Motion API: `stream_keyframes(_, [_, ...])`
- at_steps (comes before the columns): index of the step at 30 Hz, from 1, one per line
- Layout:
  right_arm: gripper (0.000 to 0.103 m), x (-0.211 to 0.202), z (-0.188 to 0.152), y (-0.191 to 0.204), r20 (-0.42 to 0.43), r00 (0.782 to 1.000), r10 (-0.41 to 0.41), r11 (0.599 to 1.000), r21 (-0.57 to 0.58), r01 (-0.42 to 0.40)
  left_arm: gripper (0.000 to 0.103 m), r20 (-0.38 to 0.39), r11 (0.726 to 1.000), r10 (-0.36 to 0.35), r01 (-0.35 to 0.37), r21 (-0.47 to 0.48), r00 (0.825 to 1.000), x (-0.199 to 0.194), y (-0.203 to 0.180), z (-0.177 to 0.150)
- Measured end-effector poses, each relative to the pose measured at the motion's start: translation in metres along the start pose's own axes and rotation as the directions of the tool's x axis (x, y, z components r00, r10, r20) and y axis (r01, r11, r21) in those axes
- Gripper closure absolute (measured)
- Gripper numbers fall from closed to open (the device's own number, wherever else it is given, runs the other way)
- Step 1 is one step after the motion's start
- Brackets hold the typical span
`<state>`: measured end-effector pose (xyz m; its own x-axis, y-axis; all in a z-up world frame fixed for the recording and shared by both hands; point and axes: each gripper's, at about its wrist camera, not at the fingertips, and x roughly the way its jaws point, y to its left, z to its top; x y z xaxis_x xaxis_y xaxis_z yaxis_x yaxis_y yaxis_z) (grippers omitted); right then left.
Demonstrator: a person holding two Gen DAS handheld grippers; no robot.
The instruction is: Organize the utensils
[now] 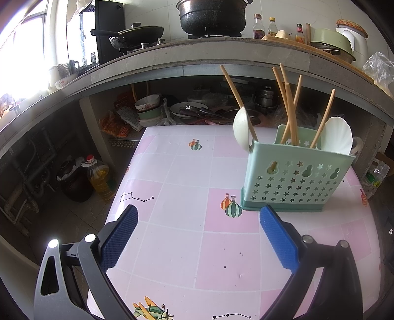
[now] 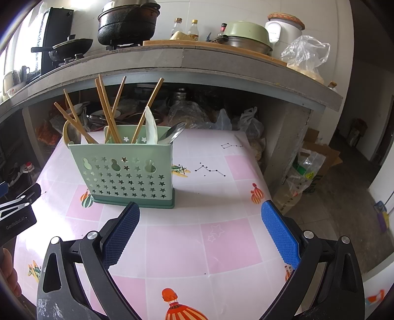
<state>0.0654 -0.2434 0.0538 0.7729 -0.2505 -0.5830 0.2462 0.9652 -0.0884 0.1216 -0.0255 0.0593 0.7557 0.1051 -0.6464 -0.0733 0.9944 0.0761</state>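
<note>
Both our left gripper (image 1: 198, 236) and right gripper (image 2: 200, 232) hang spread and empty; the utensil holder (image 1: 293, 177), right of centre, holds leaning chopsticks (image 1: 289, 108) we might knock, tipping it.

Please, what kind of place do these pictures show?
Most likely a home kitchen. A black pot and a frying pan sit on a gas stove on the stone counter, bowls and plates are stacked underneath, and a green utensil holder with chopsticks stands on the table.
</note>
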Motion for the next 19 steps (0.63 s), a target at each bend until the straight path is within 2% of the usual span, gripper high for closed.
stream_keyframes(19, [0.008, 0.001, -0.0005, 0.0022, -0.004, 1.0, 0.003, 1.0, 0.0, -0.003, 0.006, -0.013, 1.0, -0.008, 0.008, 0.002, 1.0, 0.0024, -0.0019, -0.0022])
